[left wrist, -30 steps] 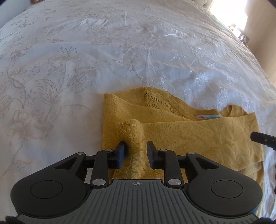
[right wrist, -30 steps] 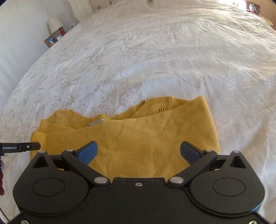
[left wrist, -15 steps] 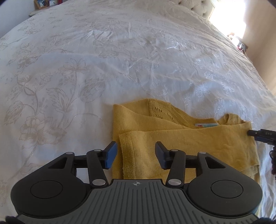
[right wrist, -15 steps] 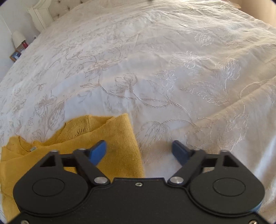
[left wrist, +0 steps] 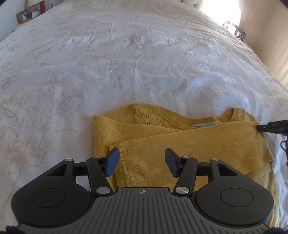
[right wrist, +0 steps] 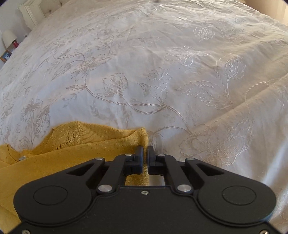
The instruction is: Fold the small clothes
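Mustard-yellow knitted top (left wrist: 180, 142), part-folded, spread flat on white floral-embroidered bedspread (left wrist: 126, 63), long axis running crosswise to both sets of jaws. Right gripper (right wrist: 145, 150) closed down tight on the garment's right-hand edge, yellow knit showing between and behind the pads, corner just ahead of the tips; clearly the nearer tool for the coming fold. Left gripper (left wrist: 142, 161) hovering over the opposite end, jaws partway apart and opening, pads not pressing, sleeve cuff (left wrist: 124, 158) lying below and between them. Folded sleeve stretched from there toward the right, collar with pale label (left wrist: 205, 124) beyond the tips. Probably the right gripper's black tip (left wrist: 270, 126) seen at the far right edge of the left wrist view, though too cropped to be sure. Ahead of both jaws only open bedspread. Small bedside items (left wrist: 28, 13) well beyond, out of the way.
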### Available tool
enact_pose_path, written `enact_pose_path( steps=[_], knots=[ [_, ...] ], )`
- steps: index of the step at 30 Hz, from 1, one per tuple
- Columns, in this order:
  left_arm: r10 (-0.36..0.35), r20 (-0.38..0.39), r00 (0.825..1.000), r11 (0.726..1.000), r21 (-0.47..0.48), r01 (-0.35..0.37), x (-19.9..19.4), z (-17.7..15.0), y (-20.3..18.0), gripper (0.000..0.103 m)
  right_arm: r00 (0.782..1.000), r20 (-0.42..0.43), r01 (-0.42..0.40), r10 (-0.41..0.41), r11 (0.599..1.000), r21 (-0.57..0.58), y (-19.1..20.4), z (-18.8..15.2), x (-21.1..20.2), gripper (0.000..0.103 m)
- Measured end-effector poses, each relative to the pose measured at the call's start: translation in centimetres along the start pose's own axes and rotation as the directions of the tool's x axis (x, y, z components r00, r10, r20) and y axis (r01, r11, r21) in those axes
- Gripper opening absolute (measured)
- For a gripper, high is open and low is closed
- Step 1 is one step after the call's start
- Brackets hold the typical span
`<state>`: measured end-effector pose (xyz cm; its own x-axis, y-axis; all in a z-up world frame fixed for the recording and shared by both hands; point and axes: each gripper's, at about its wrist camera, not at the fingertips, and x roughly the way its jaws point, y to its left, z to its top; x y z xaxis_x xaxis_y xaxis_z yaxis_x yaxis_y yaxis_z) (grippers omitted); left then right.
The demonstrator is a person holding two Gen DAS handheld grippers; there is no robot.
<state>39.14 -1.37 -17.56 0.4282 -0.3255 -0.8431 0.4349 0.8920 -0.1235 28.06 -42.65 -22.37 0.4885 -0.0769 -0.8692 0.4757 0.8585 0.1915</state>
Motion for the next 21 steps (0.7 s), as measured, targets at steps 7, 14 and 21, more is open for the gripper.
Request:
enact_pose_path(
  steps=[7, 14, 21],
  knots=[
    [0.069, -0.130, 0.989, 0.996, 0.061, -0.061, 3.7, -1.8, 0.4, 0.091, 0.994, 0.010, 0.112, -0.112, 0.992, -0.049, 0.2, -1.1, -0.9, 0.085],
    [0.061, -0.095, 0.994, 0.997, -0.033, -0.065, 0.7, -2.8, 2.1, 0.103, 0.991, 0.003, 0.136, -0.136, 0.989, -0.061, -0.1, -4.4, -5.4, 0.102],
    [0.015, -0.070, 0.997, 0.996, -0.090, -0.021, -4.4, -6.5, 2.2, 0.103, 1.000, -0.009, 0.026, -0.027, 0.997, -0.067, 1.5, -10.2, -10.1, 0.102]
  ],
)
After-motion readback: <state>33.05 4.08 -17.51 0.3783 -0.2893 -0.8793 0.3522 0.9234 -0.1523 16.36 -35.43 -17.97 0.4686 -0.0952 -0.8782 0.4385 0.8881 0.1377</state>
